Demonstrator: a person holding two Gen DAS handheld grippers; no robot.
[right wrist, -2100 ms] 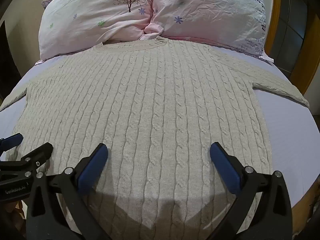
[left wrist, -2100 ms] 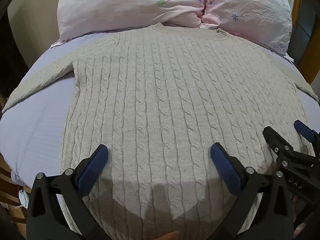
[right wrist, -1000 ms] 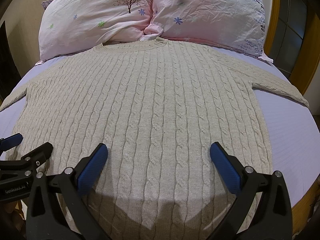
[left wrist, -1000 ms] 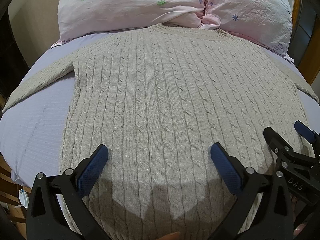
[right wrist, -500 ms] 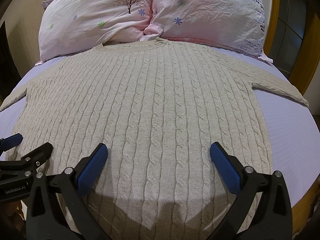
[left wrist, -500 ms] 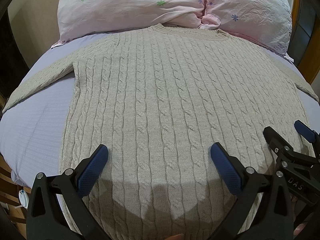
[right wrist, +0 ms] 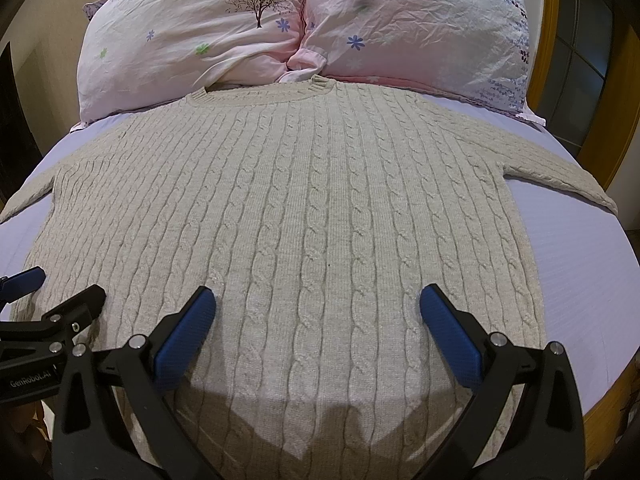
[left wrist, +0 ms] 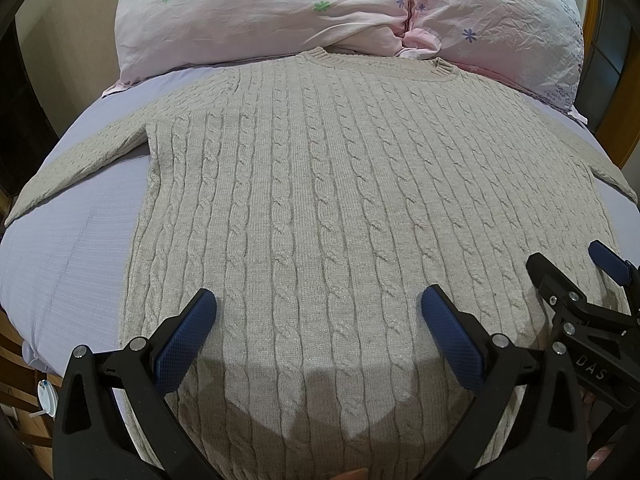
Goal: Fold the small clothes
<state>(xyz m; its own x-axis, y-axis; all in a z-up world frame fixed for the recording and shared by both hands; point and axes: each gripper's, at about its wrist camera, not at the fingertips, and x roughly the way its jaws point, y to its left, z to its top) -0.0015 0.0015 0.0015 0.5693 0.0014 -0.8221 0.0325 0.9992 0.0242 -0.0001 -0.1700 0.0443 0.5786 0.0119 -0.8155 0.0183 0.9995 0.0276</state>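
Both tongs, left tongs [left wrist: 318, 310] and right tongs [right wrist: 318, 308], are held spread wide, empty, above the flat-laid beige cable-knit sweater's [left wrist: 340, 208] hem.

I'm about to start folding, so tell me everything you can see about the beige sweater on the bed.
The sweater is a beige cable-knit pullover with a ribbed crew neck. It lies flat and unfolded on the lavender bed sheet, collar toward the pink pillows, both sleeves spread outward to the sides. Its surface looks smooth, without big wrinkles. The left gripper and right gripper hover open above the hem end; neither visibly grips it.
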